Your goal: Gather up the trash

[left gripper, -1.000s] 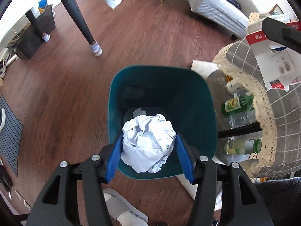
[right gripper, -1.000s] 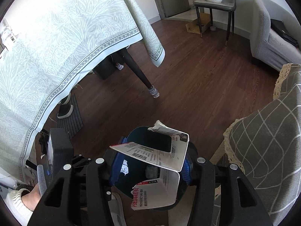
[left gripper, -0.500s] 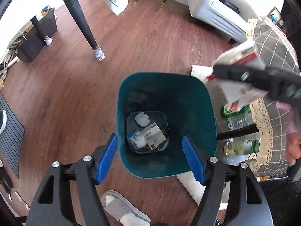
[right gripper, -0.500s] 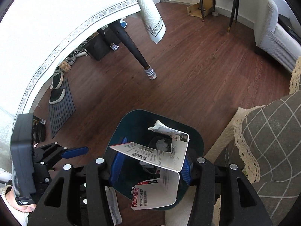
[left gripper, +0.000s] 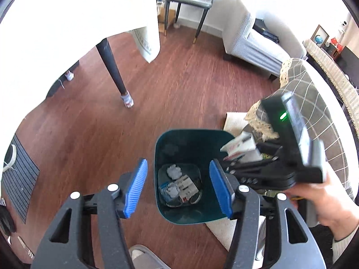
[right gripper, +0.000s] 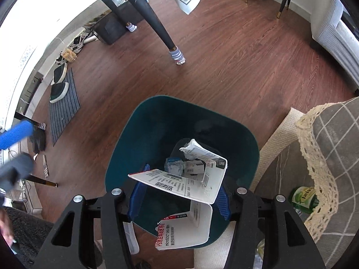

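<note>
Over the teal bin [right gripper: 244, 139], right fingers [right gripper: 221, 199] loosening around torn packaging [right gripper: 179, 186]; left fingers [left gripper: 134, 190] narrowing, empty.

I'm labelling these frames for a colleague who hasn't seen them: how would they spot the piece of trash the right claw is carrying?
Find the teal bin on the wooden floor. Right above its opening, the right claw grips a torn white card package, folded open. Unlike the small crumpled scraps at the bin's bottom, it is large, flat-sided, with black print and a red strip.
</note>
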Motion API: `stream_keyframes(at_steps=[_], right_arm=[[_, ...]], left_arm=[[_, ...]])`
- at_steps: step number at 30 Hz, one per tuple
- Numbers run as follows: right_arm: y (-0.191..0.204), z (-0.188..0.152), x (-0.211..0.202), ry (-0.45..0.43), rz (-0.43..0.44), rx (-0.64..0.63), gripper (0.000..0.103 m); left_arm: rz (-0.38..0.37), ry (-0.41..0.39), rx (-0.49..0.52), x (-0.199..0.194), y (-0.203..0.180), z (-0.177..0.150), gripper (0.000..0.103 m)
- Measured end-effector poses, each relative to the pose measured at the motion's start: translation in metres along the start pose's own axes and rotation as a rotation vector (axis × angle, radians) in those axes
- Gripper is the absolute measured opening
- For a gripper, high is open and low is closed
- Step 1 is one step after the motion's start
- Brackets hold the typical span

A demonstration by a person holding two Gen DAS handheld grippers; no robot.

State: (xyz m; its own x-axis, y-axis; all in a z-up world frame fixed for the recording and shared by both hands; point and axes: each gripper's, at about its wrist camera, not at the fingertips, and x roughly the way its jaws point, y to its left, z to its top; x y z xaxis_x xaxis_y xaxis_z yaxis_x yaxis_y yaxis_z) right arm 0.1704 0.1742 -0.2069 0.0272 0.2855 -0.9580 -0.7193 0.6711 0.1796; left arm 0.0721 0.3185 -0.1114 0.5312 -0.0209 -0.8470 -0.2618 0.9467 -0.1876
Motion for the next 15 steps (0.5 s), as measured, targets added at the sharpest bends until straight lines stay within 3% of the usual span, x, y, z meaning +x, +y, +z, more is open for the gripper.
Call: stream_keyframes(at_steps=[5,10,15], right_arm=[[-0.005,-0.005,0.008,0.022,-0.020,0.002,0.060],[-0.009,-0.010,0.004,0.019,-0.035,0.000,0.071],[-0.008,-0.018,-0.009,0.006,-0.054,-0.022,0.072]], left_arm=[[-0.024,-0.043,0.008,-0.017,-0.008,0.007,0.053],[-0.046,-0.077,0.005,-0.031,-0.011,0.014,0.052],[-0.065,-0.094,0.001,-0.046,-0.020,0.013,0.052]])
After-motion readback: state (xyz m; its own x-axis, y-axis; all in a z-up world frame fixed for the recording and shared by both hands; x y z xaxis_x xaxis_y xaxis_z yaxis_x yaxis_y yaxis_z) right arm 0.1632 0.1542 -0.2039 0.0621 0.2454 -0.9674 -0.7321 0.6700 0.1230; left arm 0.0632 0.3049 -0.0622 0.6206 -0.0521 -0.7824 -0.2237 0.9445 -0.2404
